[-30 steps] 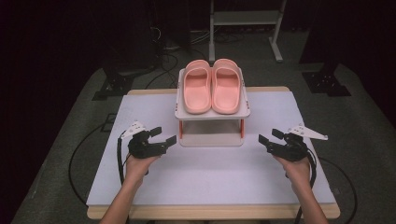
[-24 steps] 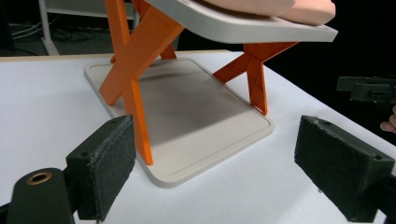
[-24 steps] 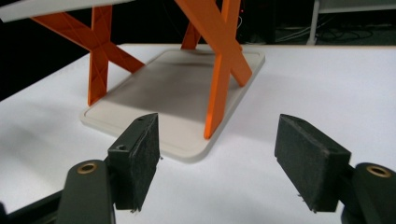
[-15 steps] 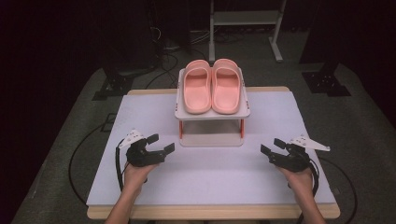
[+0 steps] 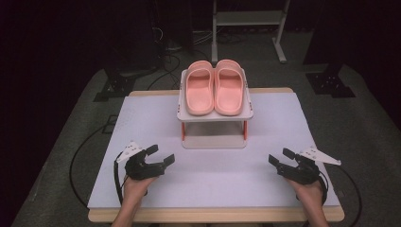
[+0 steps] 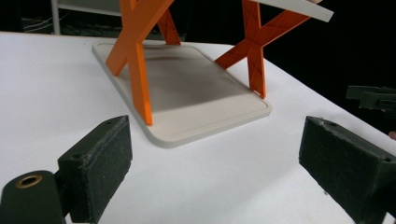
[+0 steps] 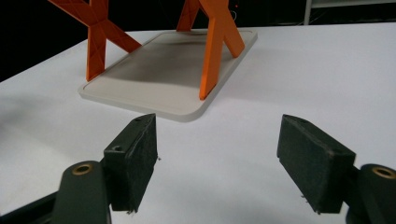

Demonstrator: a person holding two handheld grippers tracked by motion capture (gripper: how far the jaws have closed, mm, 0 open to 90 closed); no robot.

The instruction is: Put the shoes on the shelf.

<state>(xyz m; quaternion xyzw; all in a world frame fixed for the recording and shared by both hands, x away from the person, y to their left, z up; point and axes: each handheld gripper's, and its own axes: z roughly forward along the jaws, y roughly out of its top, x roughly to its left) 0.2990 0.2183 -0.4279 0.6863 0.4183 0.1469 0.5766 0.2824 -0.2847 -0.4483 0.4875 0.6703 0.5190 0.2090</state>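
From where I stand, the person rests both hands low on the near part of the white table (image 5: 208, 175), the left gripper (image 5: 162, 158) and the right gripper (image 5: 279, 158) each with jaws spread wide and nothing between them; in the left gripper view and the right gripper view the black pads stand well apart over bare white surface. Ahead of both grippers, and inward of each, stands a small rack (image 5: 215, 113) with orange crossed legs (image 6: 135, 56) and a pale base plate (image 7: 159, 79). On its top shelf lies a pair of pink slippers (image 5: 214, 87), side by side and touching, toes toward the person. They seem set up high so that jaws can come at them from the sides or the front without scraping the table. Each gripper points slightly toward the rack, which I take as readiness to reach for the slippers, one tool per side. The room for moving looks generous: open tabletop lies between the grippers and the rack's base, and more beside the rack on either flank. The edges to mind, in my judgement, are the shelf's rim, just below the soles, the orange legs beneath it, and the near table edge close under the person's wrists.
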